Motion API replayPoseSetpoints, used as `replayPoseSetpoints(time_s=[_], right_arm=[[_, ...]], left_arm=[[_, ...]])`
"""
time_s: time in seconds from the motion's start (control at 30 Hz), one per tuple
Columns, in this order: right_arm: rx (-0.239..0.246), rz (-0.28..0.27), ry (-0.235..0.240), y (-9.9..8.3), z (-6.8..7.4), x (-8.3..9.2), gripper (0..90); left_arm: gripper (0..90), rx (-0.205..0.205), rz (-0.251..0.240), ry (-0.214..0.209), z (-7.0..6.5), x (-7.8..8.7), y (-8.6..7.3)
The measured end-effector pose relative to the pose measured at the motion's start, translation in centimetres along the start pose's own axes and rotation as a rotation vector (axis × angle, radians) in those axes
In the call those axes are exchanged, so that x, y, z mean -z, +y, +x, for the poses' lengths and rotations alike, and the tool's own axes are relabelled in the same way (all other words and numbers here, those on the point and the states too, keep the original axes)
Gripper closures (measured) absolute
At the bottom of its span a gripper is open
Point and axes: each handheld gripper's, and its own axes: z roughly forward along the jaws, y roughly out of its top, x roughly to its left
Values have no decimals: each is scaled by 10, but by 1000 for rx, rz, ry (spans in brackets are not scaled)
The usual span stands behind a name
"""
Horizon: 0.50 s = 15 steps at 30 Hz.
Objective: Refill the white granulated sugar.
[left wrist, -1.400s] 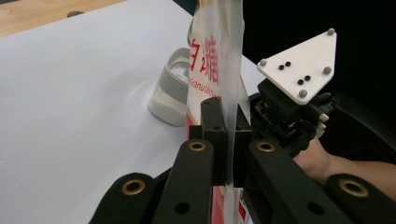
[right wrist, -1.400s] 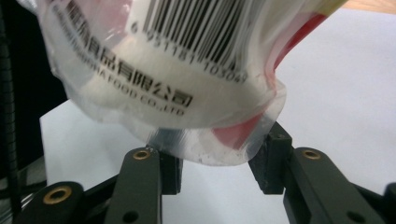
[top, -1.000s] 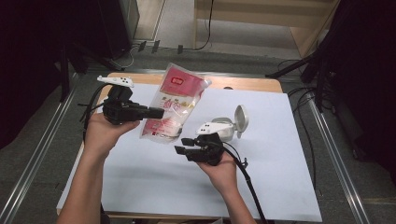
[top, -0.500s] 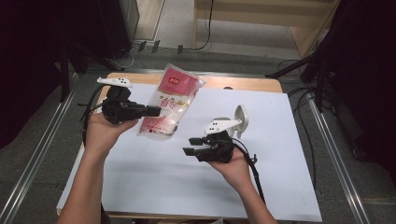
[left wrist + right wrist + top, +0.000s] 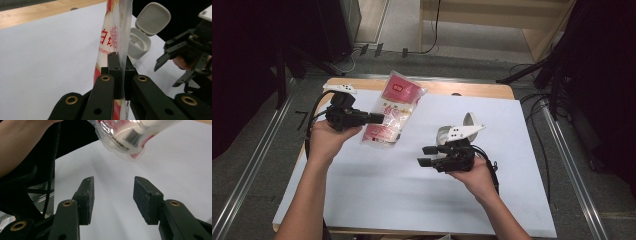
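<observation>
High view, bag: a clear plastic bag of white sugar (image 5: 393, 111) with red print is seen left of the frame's centre, held off the white board (image 5: 377, 200) and tilted, its red top toward the upper right.
High view, left gripper: the left gripper (image 5: 379, 118) is seen at the middle left, pointing right, with its jaws brought together on the bag's left edge.
Left gripper view, grip: the two black pads (image 5: 114, 65) are pressed flat against both faces of the bag (image 5: 112, 37), which rises edge-on from between them up to the top of the frame.
High view, right gripper: the right gripper (image 5: 426, 156) is seen right of centre in the lower half, pointing left, its jaws parted; the bag lies up and to the left of it, apart from it.
Right gripper view, jaws: the pads (image 5: 145, 197) stand apart with bare white board between them; they have just been opening, and nothing is held between them.
Right gripper view, bag: the bag's lower end (image 5: 130, 137), with a barcode, hangs in the upper middle of the frame, above and beyond the jaw tips, not touched by them.
Container: a small white container with its hinged lid open (image 5: 464, 127) stands on the board just above the right gripper; in the left gripper view it (image 5: 140, 42) is seen right of the bag.
</observation>
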Motion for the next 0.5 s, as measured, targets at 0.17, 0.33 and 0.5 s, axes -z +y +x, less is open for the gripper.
replayPoseSetpoints(time_s=[0.17, 0.33, 0.5], right_arm=[[15, 63, -14, -6, -5, 5, 501], [11, 100, -17, -13, -9, 12, 500], [44, 99, 6, -21, -9, 24, 486]], left_arm=[[900, 1, 4, 14, 8, -10, 0], [900, 8, 7, 22, 15, -22, 2], [900, -25, 4, 25, 18, -32, 4]])
